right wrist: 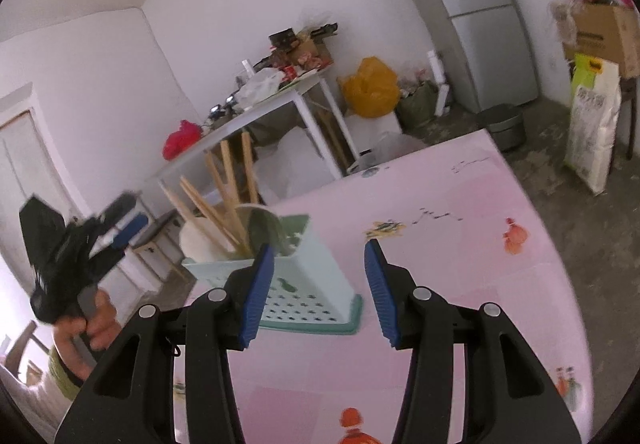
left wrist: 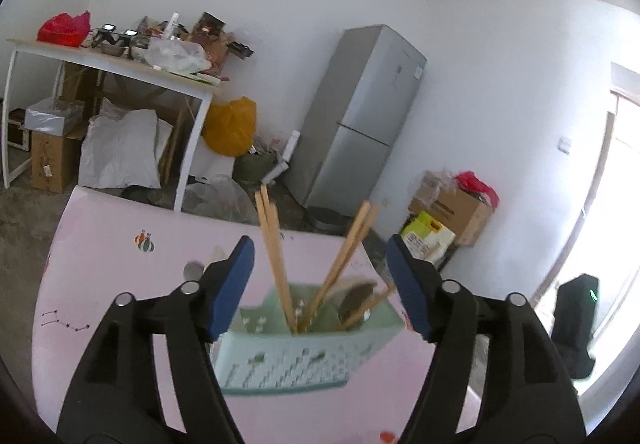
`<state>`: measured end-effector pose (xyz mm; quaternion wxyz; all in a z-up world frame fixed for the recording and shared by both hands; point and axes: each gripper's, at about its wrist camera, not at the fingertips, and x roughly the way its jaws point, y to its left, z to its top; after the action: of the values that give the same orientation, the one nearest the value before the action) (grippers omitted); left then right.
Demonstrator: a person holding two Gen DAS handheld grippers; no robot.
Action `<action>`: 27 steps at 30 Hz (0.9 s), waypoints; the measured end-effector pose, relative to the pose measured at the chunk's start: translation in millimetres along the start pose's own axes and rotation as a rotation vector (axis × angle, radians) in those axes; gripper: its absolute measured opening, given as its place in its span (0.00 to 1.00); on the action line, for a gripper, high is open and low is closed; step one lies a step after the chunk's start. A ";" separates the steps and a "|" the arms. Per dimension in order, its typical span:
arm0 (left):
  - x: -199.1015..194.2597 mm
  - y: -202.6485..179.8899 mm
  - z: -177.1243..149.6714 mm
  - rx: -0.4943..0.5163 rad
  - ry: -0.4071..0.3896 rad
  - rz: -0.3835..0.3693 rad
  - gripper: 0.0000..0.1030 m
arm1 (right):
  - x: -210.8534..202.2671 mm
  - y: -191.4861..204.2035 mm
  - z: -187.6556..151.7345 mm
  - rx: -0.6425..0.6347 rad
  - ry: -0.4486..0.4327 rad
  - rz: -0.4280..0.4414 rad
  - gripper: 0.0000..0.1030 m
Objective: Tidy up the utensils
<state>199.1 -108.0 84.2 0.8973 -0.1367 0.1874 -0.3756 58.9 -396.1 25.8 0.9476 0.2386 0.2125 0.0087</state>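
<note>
Left gripper (left wrist: 320, 284): jaws stand wide apart, nothing between the pads; the chopsticks rise in the gap seen past them but lie beyond the fingertips. Right gripper (right wrist: 319, 292): jaws partly open, empty; its left pad overlaps the near corner of the holder in view, contact cannot be told.

Utensil holder (left wrist: 288, 360): pale green perforated plastic box, upright on the pink desk (left wrist: 120, 304), just ahead of both grippers. Inside it: wooden chopsticks (left wrist: 272, 256) leaning in two bunches, one left and near upright, one tilted right; a ladle-like bowl (right wrist: 262, 228) and a white rounded utensil (right wrist: 196, 240) also stand in it. Their handles project well above the rim and fan across the opening.

In the right wrist view the left gripper appears blurred at far left, held by a hand (right wrist: 94, 324).

Desk surface: printed cartoon figures, otherwise bare near the holder.

Beyond the desk edge: a white-framed table (left wrist: 120, 67) piled with bags, bottles and a red bag (left wrist: 64, 28); boxes and a white sack beneath it. An orange bag (left wrist: 232, 125) beside it, then a grey refrigerator (left wrist: 360, 115) against the white wall. Cardboard boxes (left wrist: 456, 207) to the right; bright doorway at far right.
</note>
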 end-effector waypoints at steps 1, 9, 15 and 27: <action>-4.8 1.2 -3.6 0.006 0.006 0.002 0.69 | 4.2 0.1 1.1 0.009 0.008 0.020 0.45; 3.4 33.3 -43.1 0.003 0.175 0.041 0.81 | 66.7 -18.0 4.6 0.208 0.138 0.146 0.51; 48.7 56.8 -56.4 -0.057 0.243 0.006 0.81 | 105.5 -17.9 -1.3 0.295 0.207 0.204 0.51; 46.6 55.2 -62.9 -0.123 0.255 0.022 0.81 | 119.1 1.4 -1.9 0.281 0.241 0.134 0.53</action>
<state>236.0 -110.8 -4.2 0.8603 -0.1404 0.3239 -0.3678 166.6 -379.9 -22.6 0.8699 0.3794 0.3072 0.0706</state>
